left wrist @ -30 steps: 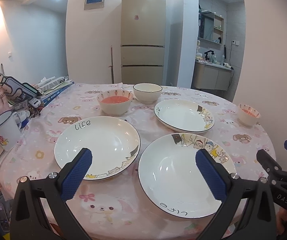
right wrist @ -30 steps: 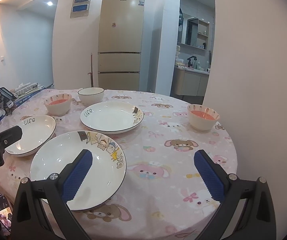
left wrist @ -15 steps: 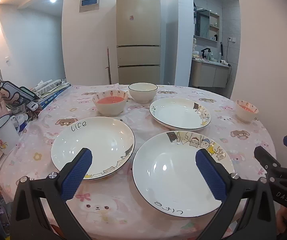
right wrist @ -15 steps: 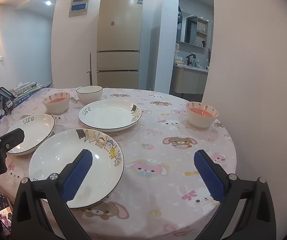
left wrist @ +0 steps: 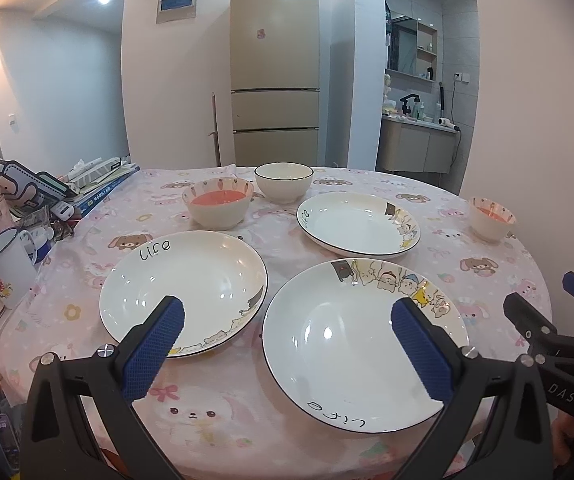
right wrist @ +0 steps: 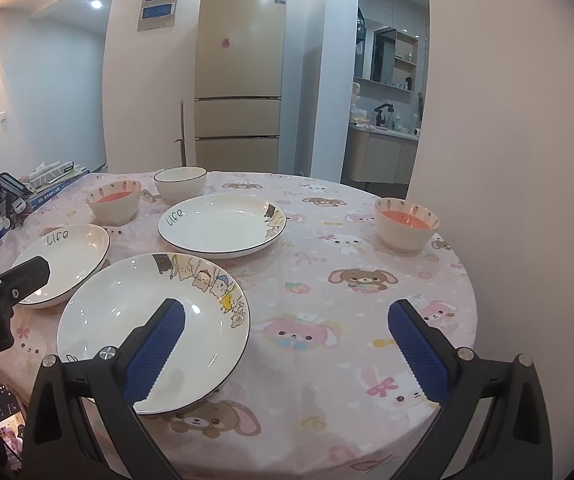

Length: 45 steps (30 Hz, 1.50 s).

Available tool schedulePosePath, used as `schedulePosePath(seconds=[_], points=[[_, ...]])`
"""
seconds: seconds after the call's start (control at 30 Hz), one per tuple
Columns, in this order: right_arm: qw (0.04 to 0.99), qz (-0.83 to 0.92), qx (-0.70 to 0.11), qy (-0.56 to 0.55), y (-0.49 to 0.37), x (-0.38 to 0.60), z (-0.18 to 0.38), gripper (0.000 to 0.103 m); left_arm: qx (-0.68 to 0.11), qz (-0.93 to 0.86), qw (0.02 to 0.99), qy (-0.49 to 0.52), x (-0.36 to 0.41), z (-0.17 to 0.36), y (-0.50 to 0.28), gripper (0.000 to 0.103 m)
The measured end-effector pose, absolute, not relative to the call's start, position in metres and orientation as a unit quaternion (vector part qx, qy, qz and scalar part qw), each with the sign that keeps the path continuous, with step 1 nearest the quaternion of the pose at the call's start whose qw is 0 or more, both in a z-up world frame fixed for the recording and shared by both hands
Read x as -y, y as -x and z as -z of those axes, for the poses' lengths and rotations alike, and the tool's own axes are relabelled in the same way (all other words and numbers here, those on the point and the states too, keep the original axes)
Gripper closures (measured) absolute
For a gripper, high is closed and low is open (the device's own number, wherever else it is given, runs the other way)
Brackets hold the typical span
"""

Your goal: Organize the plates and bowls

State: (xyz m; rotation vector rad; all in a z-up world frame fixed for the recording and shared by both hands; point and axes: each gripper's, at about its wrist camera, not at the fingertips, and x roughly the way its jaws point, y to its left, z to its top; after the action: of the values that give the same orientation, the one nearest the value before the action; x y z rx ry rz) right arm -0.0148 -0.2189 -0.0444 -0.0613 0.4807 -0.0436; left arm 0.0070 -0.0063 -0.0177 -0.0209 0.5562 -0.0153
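Observation:
Three white "life" plates lie on the round table: a near plate (left wrist: 363, 344) (right wrist: 151, 328), a left plate (left wrist: 183, 268) (right wrist: 65, 258) and a far plate (left wrist: 359, 224) (right wrist: 223, 224). Behind them stand a pink-lined bowl (left wrist: 218, 207) (right wrist: 114, 201) and a plain white bowl (left wrist: 283, 181) (right wrist: 181, 182). Another pink-lined bowl (left wrist: 491, 218) (right wrist: 406, 225) sits alone at the right. My left gripper (left wrist: 287, 340) hangs open over the two nearest plates. My right gripper (right wrist: 287, 340) is open above the tablecloth, its left pad over the near plate's rim. Neither holds anything.
A white mug (left wrist: 1, 262), a pink bag, books (left wrist: 99, 188) and small clutter crowd the table's left edge. A fridge (left wrist: 275, 68) stands behind the table, a wall close on the right. The pink cartoon tablecloth (right wrist: 351, 280) lies bare between the plates and the right bowl.
Both grippers have drawn back and risen slightly, so the plates sit a little farther off in view. Nothing on the table has moved.

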Motion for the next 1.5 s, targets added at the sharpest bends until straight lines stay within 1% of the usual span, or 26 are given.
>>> schedulePosePath(seconds=[0.27,0.5,0.53,0.6,0.67,0.77,0.83,0.87,0.93,1.0,1.03,1.07,1.1,1.13,1.17,1.2,1.23,1.3,1.43,1.47,1.5], points=[[0.968,0.019,-0.249,0.024,0.01,0.216,0.049,0.0,-0.279,0.014,0.96,0.016,0.006,0.024,-0.012,0.0],[0.96,0.021,-0.279,0.011,-0.009,0.22,0.067,0.0,-0.312,0.03,0.95,0.016,0.01,0.045,-0.027,0.0],[0.959,0.019,-0.282,0.007,-0.011,0.22,0.068,0.0,-0.316,0.036,0.948,0.019,0.01,0.047,-0.029,0.001],[0.959,0.01,-0.282,-0.005,-0.014,0.222,0.07,0.0,-0.323,0.041,0.945,0.02,0.011,0.052,-0.033,0.007],[0.96,0.0,-0.28,-0.016,-0.016,0.224,0.072,0.001,-0.33,0.041,0.943,0.017,0.011,0.057,-0.037,0.009],[0.959,-0.015,-0.283,-0.026,-0.021,0.226,0.076,0.007,-0.342,0.047,0.938,0.024,0.008,0.062,-0.044,0.011],[0.954,-0.025,-0.296,-0.044,-0.027,0.23,0.079,0.012,-0.344,0.048,0.937,0.032,0.004,0.065,-0.048,0.02],[0.949,-0.034,-0.308,-0.06,-0.032,0.234,0.081,0.017,-0.34,0.048,0.938,0.036,0.002,0.065,-0.049,0.026],[0.942,-0.053,-0.319,-0.091,-0.039,0.241,0.085,0.02,-0.328,0.034,0.943,0.043,-0.003,0.064,-0.049,0.028],[0.94,-0.059,-0.32,-0.104,-0.043,0.245,0.086,0.028,-0.32,0.031,0.945,0.053,-0.007,0.062,-0.05,0.038],[0.939,-0.064,-0.318,-0.111,-0.044,0.247,0.086,0.029,-0.321,0.035,0.944,0.061,-0.009,0.062,-0.051,0.04],[0.939,-0.071,-0.316,-0.117,-0.043,0.248,0.085,0.033,-0.322,0.039,0.943,0.072,-0.012,0.062,-0.051,0.044],[0.938,-0.082,-0.313,-0.126,-0.043,0.249,0.084,0.04,-0.323,0.045,0.942,0.083,-0.015,0.062,-0.052,0.053],[0.936,-0.094,-0.311,-0.135,-0.043,0.25,0.084,0.045,-0.325,0.049,0.94,0.089,-0.016,0.062,-0.052,0.058],[0.934,-0.1,-0.311,-0.144,-0.044,0.252,0.084,0.057,-0.33,0.053,0.938,0.092,-0.016,0.063,-0.052,0.064],[0.931,-0.104,-0.316,-0.152,-0.045,0.253,0.085,0.073,-0.336,0.057,0.936,0.094,-0.016,0.064,-0.053,0.065],[0.926,-0.11,-0.326,-0.156,-0.048,0.253,0.087,0.077,-0.34,0.059,0.934,0.095,-0.015,0.066,-0.052,0.065],[0.918,-0.126,-0.34,-0.159,-0.052,0.252,0.092,0.078,-0.34,0.053,0.934,0.092,-0.013,0.068,-0.05,0.067],[0.921,-0.122,-0.327,-0.174,-0.052,0.256,0.095,0.078,-0.324,0.062,0.938,0.108,-0.017,0.064,-0.042,0.067],[0.921,-0.128,-0.319,-0.181,-0.051,0.259,0.094,0.078,-0.317,0.063,0.939,0.116,-0.02,0.061,-0.04,0.065],[0.922,-0.131,-0.312,-0.187,-0.05,0.261,0.092,0.078,-0.309,0.068,0.94,0.125,-0.023,0.058,-0.038,0.059]])
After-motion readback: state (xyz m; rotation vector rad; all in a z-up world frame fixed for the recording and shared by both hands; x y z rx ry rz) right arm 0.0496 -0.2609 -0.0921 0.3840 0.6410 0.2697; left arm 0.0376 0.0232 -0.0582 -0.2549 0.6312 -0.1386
